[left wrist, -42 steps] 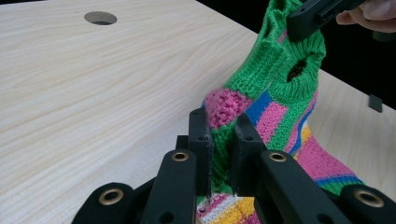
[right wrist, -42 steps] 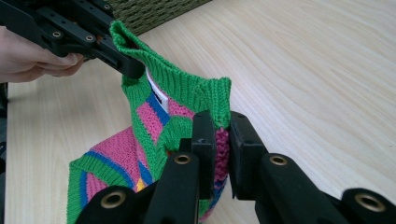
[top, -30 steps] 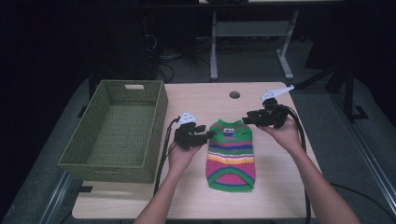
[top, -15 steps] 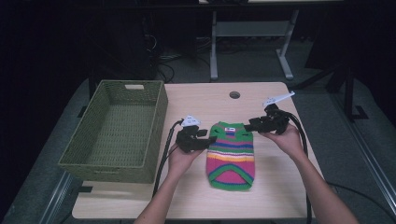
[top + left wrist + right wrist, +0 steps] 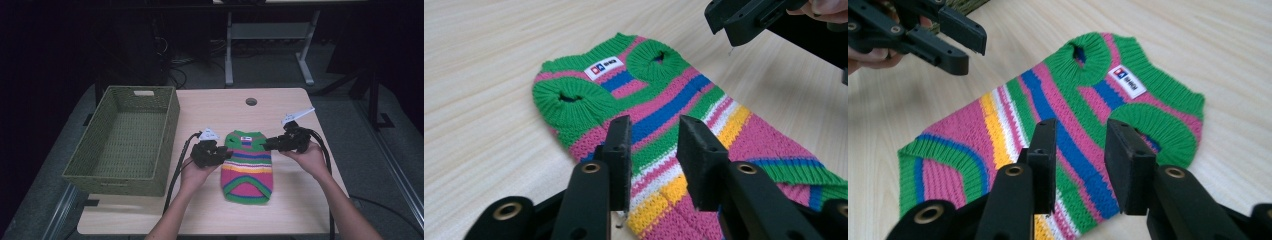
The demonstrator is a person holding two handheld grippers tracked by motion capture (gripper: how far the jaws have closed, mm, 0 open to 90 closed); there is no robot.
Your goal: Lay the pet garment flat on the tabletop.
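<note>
1. High view: striped sweater (image 5: 247, 165) lies flat at centre frame on the table (image 5: 280, 210); left gripper (image 5: 224, 155) and right gripper (image 5: 267, 145) flank its top.
2. Left gripper view: jaws apart, just narrowed, nothing gripped; sweater centre.
3. Right gripper view: jaws likewise.

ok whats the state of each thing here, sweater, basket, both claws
sweater: flat on the table, unfolded, label up
basket: upright, empty
left claw: jaws just been closing, gap remains, over sweater's edge
right claw: jaws just been closing, gap remains, at sweater's opposite edge
</note>
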